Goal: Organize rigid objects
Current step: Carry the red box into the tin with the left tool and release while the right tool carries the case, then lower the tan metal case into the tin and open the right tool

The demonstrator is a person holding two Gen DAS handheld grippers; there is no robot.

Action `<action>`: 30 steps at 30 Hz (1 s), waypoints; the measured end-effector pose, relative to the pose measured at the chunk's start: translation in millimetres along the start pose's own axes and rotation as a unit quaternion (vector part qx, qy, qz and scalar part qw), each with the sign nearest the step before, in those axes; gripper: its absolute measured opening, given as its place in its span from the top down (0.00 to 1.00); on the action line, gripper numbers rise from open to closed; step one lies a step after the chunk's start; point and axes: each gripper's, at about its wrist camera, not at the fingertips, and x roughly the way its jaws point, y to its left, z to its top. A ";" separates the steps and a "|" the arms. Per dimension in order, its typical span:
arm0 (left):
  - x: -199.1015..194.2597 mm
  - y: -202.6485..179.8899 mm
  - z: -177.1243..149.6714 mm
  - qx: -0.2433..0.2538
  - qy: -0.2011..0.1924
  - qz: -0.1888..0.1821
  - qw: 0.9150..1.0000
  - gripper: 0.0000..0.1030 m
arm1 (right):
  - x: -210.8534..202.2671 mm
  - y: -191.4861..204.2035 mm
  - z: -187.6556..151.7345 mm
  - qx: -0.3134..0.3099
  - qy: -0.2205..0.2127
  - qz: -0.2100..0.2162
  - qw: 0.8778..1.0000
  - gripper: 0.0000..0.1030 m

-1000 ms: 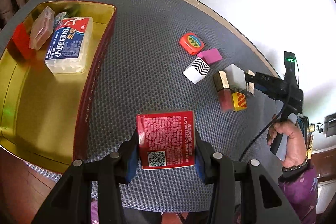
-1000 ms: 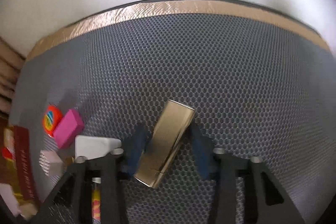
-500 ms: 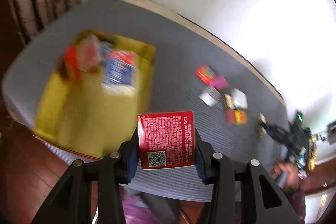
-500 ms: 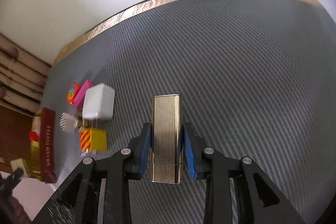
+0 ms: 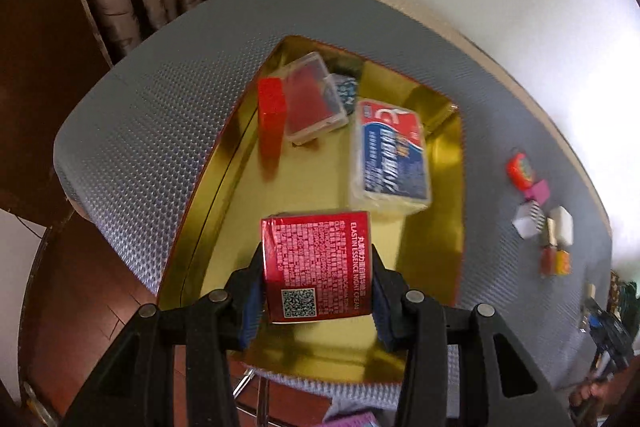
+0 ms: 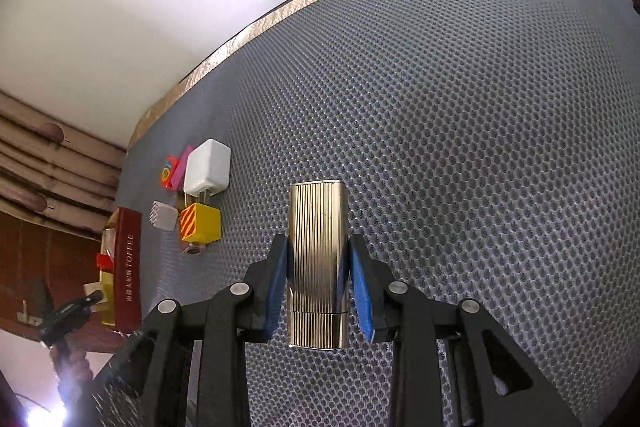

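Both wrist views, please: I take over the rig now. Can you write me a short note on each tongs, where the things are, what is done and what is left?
Left tongs: shut on the red night cream box, held above the gold tray.
Right tongs: shut on the ribbed gold case, held above the grey mat.
Done: the blue-and-white box, clear case and red box lie in the tray.
Left: place both held things, then the group on the mat: white charger, yellow striped block, pink block, orange tape measure, zigzag block.
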 end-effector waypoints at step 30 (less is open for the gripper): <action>-66.9 10.8 -21.9 0.024 -0.163 0.106 0.981 0.41 | -26.3 98.0 -7.1 -0.069 0.004 0.079 0.995 0.73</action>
